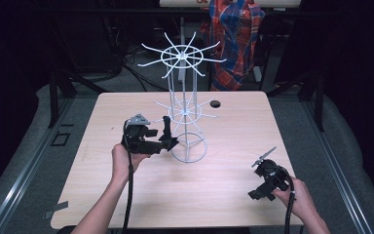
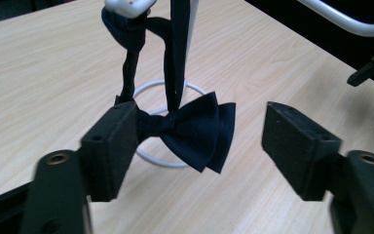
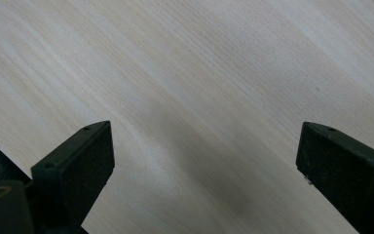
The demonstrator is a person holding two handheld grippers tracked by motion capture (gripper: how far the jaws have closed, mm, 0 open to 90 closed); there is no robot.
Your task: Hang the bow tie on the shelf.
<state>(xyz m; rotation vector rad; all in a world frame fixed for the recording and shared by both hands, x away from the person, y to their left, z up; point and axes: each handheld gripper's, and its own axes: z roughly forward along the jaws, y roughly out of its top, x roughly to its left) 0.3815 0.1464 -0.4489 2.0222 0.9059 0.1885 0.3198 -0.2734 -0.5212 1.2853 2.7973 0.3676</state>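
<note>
The wooden table (image 1: 126, 204) carried a white wire rack (image 1: 185, 105) at its centre. A navy bow tie (image 2: 195, 129) hung by its strap from a lower rack arm, at about nine o'clock from the post. It looked light, soft and floppy, best taken at the knot. The left gripper (image 2: 199, 141) stood level, jaws apart around the bow, one pad at its edge. The right gripper (image 3: 204, 161) gaped wide, empty, at five o'clock.
</note>
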